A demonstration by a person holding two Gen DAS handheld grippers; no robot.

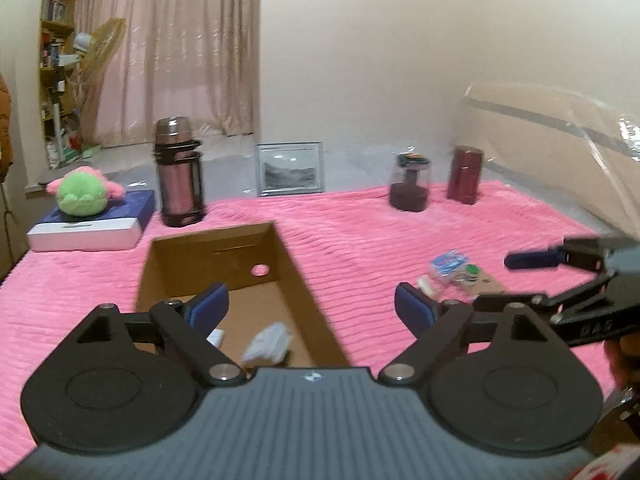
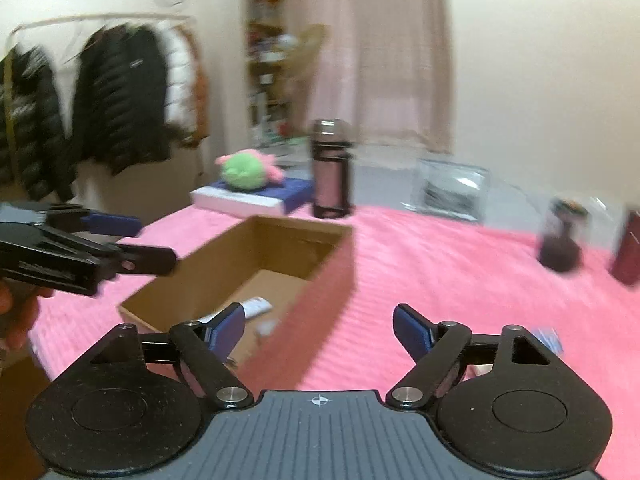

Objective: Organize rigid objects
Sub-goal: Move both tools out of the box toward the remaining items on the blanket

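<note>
Leftmost on the pink blanket [image 1: 360,232] sits a green-and-pink plush [image 1: 82,194] on a blue-and-white flat box [image 1: 92,224], with a tall steel thermos [image 1: 178,172] standing upright just beside it. Next comes the open cardboard box [image 1: 224,264], and inside it lie a couple of small white items [image 1: 266,342], blurred and hard to make out.

Over the near end of that box hangs the left gripper [image 1: 312,308], its jaws spread wide and released, with nothing between the blue pads [image 1: 210,306]. It points forward and somewhat downward; its left finger sits over the box interior, its right finger over the blanket beyond the box's right wall.

Behind the box, a framed picture [image 1: 290,168] leans upright at the far edge. Further right stand a clear jar with a dark base [image 1: 410,182] and a maroon canister [image 1: 466,174], near each other but apart. Nearer, a small cluster of packets [image 1: 452,270] lies on the blanket, well apart from the box.

At the far right, the right gripper [image 1: 536,276] reaches in from the side, held by a hand [image 1: 624,354]. Its own view shows the right gripper [image 2: 318,330] with jaws apart and empty, over the box's right wall.
</note>
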